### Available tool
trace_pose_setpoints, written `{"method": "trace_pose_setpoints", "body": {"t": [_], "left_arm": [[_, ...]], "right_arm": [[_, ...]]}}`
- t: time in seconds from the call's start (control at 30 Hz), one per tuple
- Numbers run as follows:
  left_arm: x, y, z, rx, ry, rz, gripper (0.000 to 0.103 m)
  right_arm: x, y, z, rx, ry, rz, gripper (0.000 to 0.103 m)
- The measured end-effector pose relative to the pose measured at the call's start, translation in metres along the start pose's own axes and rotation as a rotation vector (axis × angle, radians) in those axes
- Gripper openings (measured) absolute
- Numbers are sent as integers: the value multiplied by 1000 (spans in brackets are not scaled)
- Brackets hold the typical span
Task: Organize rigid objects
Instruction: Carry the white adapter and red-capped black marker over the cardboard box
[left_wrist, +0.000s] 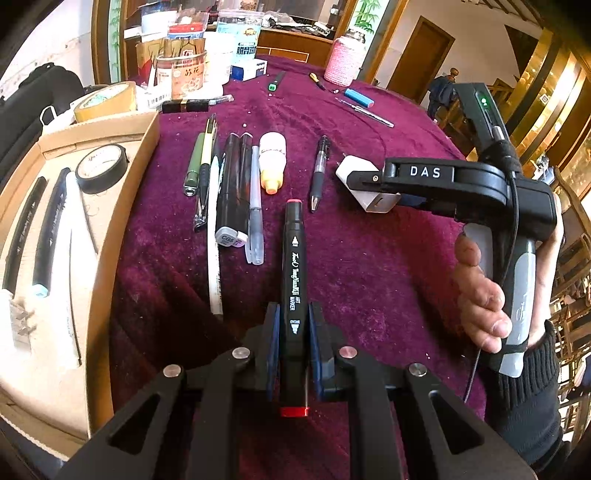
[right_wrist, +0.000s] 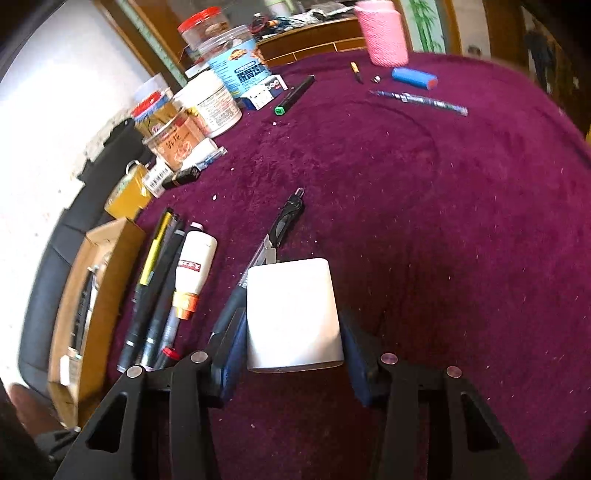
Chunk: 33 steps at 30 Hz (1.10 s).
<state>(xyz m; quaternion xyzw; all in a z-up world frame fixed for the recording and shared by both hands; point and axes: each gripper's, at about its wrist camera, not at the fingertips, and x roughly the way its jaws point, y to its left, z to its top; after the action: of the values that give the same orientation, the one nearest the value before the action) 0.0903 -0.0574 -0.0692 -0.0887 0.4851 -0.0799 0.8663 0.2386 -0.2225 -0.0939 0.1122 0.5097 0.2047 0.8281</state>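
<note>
Meanwhile, one marker (left_wrist: 293, 273), one charger (right_wrist: 293, 314).

The left gripper (left_wrist: 293, 354) fills the bottom of the frame, its blue pads clamped on a black art marker (left_wrist: 293, 280) with a red cap end pointing up the frame. At right of centre, the right gripper (left_wrist: 365, 188), held by a hand (left_wrist: 480, 291) in a dark sleeve, has its fingers around a white charger block (left_wrist: 356, 177); whether they press it I cannot tell. On the purple cloth (left_wrist: 369, 258) above centre lie a row of pens (left_wrist: 221, 184), a small white bottle (left_wrist: 272, 158) and a clear-barrelled pen (left_wrist: 318, 173). At left, a cardboard tray (left_wrist: 122, 206) holds a tape roll (left_wrist: 101, 168) and dark markers (left_wrist: 50, 236).
</note>
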Motion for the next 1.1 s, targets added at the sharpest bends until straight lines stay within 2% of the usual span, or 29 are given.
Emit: {"method": "trace_pose_setpoints", "body": {"t": [0.3,0.4,0.53,0.73,0.93,1.1], "left_arm": [[-19,-3,-1,16,-46,51,14],[-26,1,0,10,-58,49,14],[-34,8,0,2,-79,61,14],[-42,24,1,-23,-96,72,14],[-53,49,3,-67,-114,66,14],[-68,85,8,-141,-123,44,14]], "right_arm": [[-2,-12,-4,103,35,163,52],[-4,-6,-10,105,49,168,52],[-13,18,-22,58,34,152,52],[-25,50,-35,25,15,179,52],[-41,85,-31,-10,-19,233,52],[-43,130,-25,-74,-26,280,52]]}}
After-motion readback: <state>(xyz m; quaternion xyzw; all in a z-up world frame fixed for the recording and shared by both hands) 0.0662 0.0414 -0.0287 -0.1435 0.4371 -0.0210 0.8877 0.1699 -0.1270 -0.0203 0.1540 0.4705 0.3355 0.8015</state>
